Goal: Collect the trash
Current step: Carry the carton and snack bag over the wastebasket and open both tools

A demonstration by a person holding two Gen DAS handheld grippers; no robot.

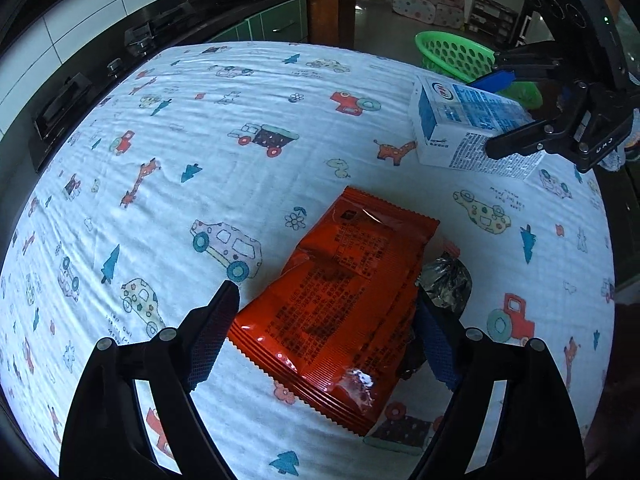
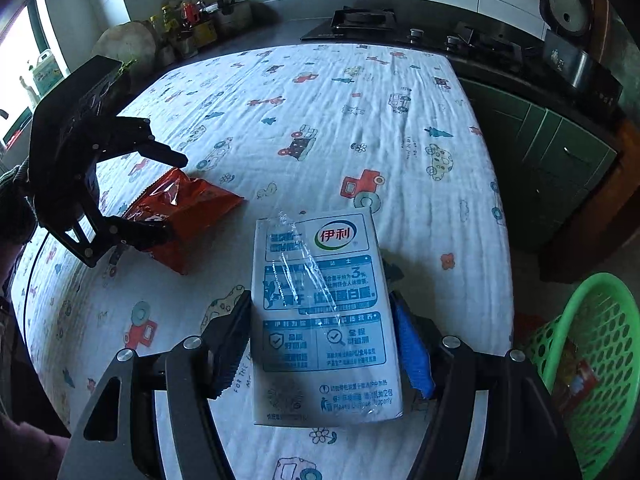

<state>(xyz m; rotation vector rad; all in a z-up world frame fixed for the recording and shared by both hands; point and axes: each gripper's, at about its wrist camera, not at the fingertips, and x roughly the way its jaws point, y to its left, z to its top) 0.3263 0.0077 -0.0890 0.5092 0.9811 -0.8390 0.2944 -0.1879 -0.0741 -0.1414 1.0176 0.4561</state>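
Note:
An orange snack bag [image 1: 344,304] lies flat on the printed cloth of the table [image 1: 240,100]. My left gripper [image 1: 325,294] is open and straddles it, one pad at each long edge. A crumpled dark foil wrapper [image 1: 446,280] pokes out from under the bag's right side. A white and blue milk carton [image 2: 320,320] lies on the cloth between the pads of my right gripper [image 2: 320,296]. Those pads sit close to its sides without squeezing it, so this gripper is open. The left wrist view shows the carton [image 1: 460,128] at the right with the right gripper [image 1: 490,114] over it.
A green perforated basket [image 2: 592,340] stands beyond the table's right edge, with some wrappers inside; the basket [image 1: 452,54] also shows behind the carton. A dark counter with a stove [image 2: 360,20] and bottles [image 2: 188,20] runs along the table's far side.

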